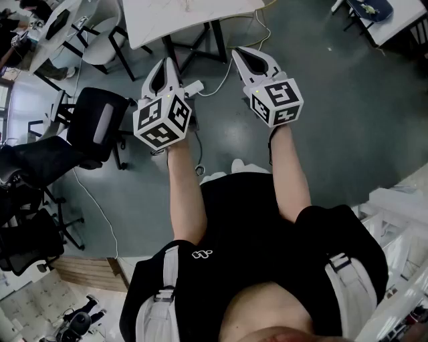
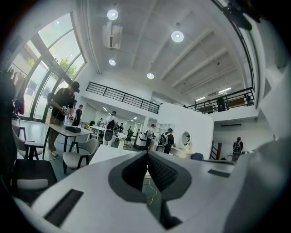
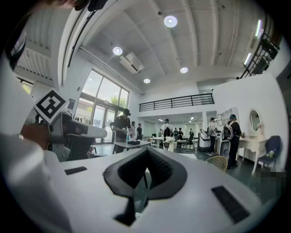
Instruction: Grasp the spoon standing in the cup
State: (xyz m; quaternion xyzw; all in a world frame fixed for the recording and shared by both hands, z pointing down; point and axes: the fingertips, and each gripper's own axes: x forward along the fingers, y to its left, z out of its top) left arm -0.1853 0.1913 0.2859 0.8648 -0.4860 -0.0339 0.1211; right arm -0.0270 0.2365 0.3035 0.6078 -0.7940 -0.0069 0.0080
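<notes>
No cup or spoon shows in any view. In the head view the person holds both grippers out over a grey floor, jaws pointing away from the body. My left gripper (image 1: 168, 63) is shut and holds nothing; its marker cube (image 1: 162, 120) faces the camera. My right gripper (image 1: 239, 53) is likewise shut and empty, level with the left one. In the left gripper view my left gripper (image 2: 147, 155) has its dark pads meeting, aimed across a large hall. In the right gripper view my right gripper (image 3: 146, 153) also has its pads pressed together.
A white table (image 1: 187, 17) on black legs stands just beyond the grippers. A black office chair (image 1: 100, 123) is to the left, and a white cable (image 1: 221, 83) trails on the floor. Several people and tables (image 2: 68, 129) stand far off in the hall.
</notes>
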